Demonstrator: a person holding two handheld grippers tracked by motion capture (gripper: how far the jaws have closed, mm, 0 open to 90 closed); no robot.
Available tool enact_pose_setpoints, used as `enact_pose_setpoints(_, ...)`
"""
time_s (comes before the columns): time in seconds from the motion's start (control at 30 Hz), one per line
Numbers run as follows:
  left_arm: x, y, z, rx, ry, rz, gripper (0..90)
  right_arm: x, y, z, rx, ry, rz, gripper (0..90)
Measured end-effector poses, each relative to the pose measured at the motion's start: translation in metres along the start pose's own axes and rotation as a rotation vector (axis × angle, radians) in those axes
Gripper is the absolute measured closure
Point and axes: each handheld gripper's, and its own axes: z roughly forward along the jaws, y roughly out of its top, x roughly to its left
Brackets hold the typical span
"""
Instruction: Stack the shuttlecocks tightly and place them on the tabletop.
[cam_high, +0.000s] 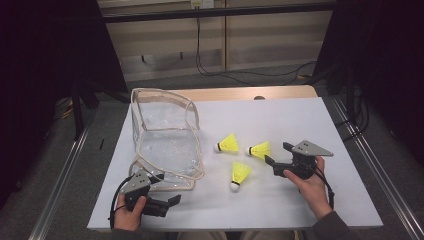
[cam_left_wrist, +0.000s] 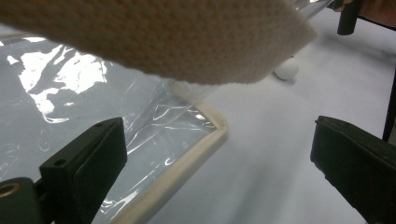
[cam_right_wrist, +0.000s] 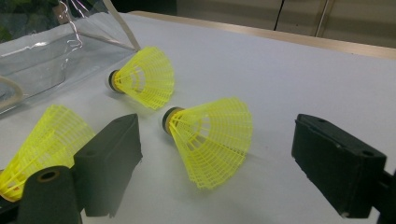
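So the right gripper (cam_high: 274, 154) sits at the right of the table (cam_high: 300, 115) with its jaws wide apart, nothing pinched. It's aimed at the nearest shuttlecock (cam_high: 260, 149), a yellow one just left of the jaw tips. The right gripper view puts that shuttlecock (cam_right_wrist: 210, 137) between the two black jaws but touching neither, skirt toward the camera.

The left gripper (cam_high: 172, 202) is down at the near left corner, jaws also apart and empty, right next to the near edge of the clear pouch (cam_high: 167, 145). The left gripper view shows the pouch's beige trim (cam_left_wrist: 187, 158) and crinkled plastic up close, plus a white cork tip (cam_left_wrist: 286, 69) farther off.

Two more shuttlecocks: one further left (cam_high: 227, 144) near the pouch, one closer in (cam_high: 239, 176). From above all three lie on the white tabletop, apart from each other.

No readable writing or logos anywhere I can spot.
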Motion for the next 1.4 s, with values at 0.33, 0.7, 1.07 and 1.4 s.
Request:
enact_pose_setpoints(0.33,0.000,0.000,0.000,0.001,-0.001,0.001,3.4,0.000,0.000,0.004,0.011,0.001,0.002,17.1)
enact_pose_setpoints(0.7,0.000,0.000,0.000,0.000,-0.001,0.000,3.2,0.001,0.001,0.010,0.032,0.001,-0.003,20.5)
enact_pose_setpoints(1.07,0.000,0.000,0.000,0.001,-0.002,0.002,3.2,0.000,0.002,0.013,0.043,-0.002,0.007,23.4)
enact_pose_setpoints(1.4,0.000,0.000,0.000,0.001,-0.002,0.003,3.2,0.000,0.003,0.014,0.045,-0.001,0.008,25.3)
